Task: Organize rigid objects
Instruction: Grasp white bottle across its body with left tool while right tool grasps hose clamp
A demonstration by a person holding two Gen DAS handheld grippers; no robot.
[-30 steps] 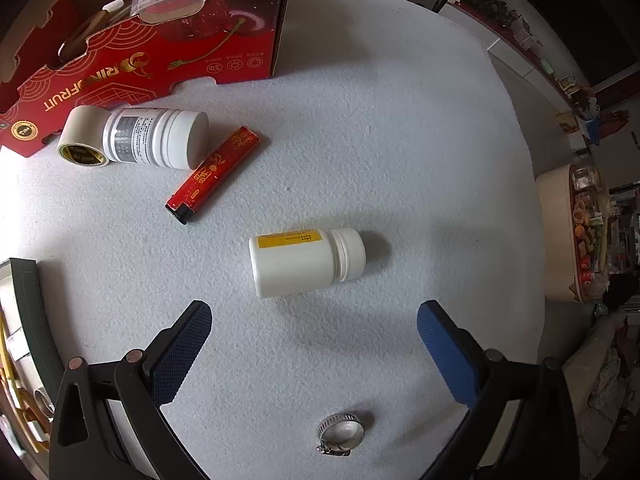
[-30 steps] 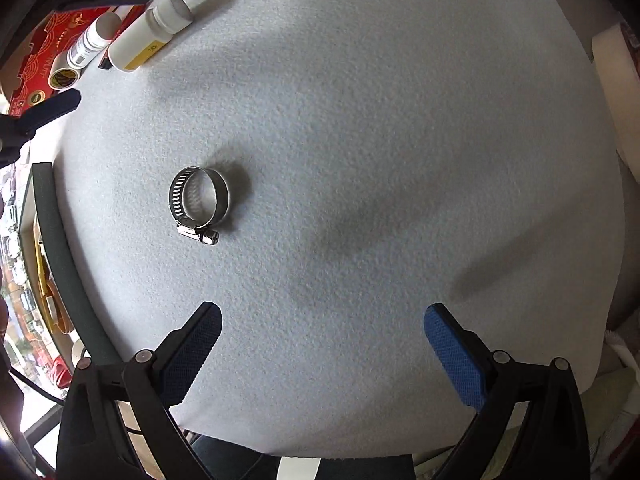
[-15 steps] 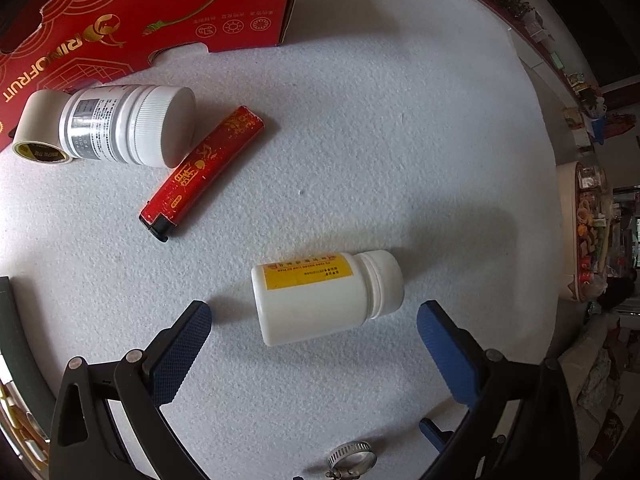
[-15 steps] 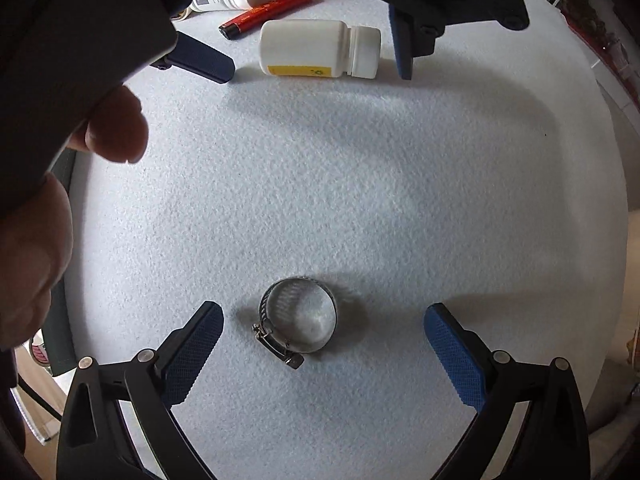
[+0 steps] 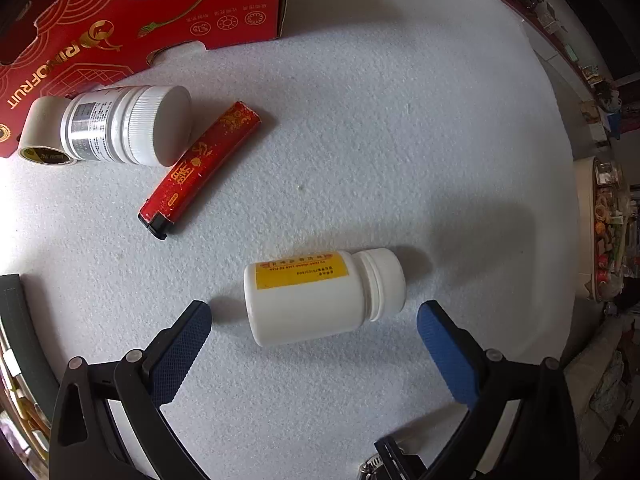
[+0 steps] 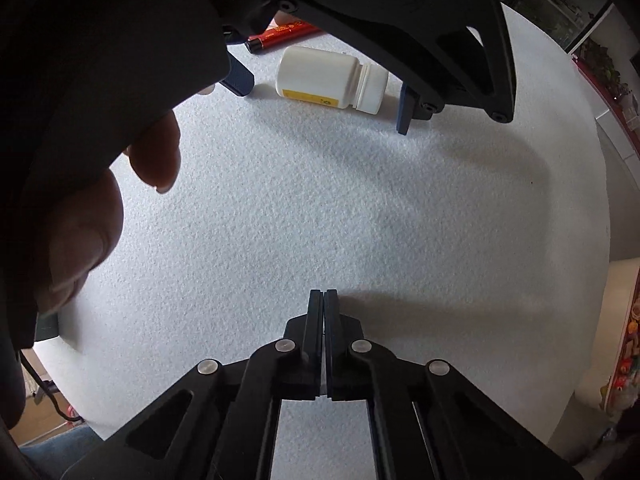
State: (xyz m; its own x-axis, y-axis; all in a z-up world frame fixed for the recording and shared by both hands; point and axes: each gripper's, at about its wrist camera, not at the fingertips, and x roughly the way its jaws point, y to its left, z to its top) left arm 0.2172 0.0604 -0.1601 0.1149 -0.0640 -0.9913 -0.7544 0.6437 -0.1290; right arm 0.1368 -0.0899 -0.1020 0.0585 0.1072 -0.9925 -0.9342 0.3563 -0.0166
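Lying sideways, the white bottle (image 5: pixel 324 294) sits between the spread left tongs (image 5: pixel 314 334).

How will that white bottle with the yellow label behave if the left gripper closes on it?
The white bottle lies on its side on the felt, so it may roll if nudged. It looks like rigid plastic, likely light and stiff. The smooth wall could slip; the left gripper stands open around it.

The left gripper (image 5: pixel 314 334) points straight down with its two blue pads wide apart. The right gripper (image 6: pixel 323 300) also points down, and its jaws are pressed tight together. A hand (image 6: pixel 86 224) shows at nine o'clock in the right wrist view.
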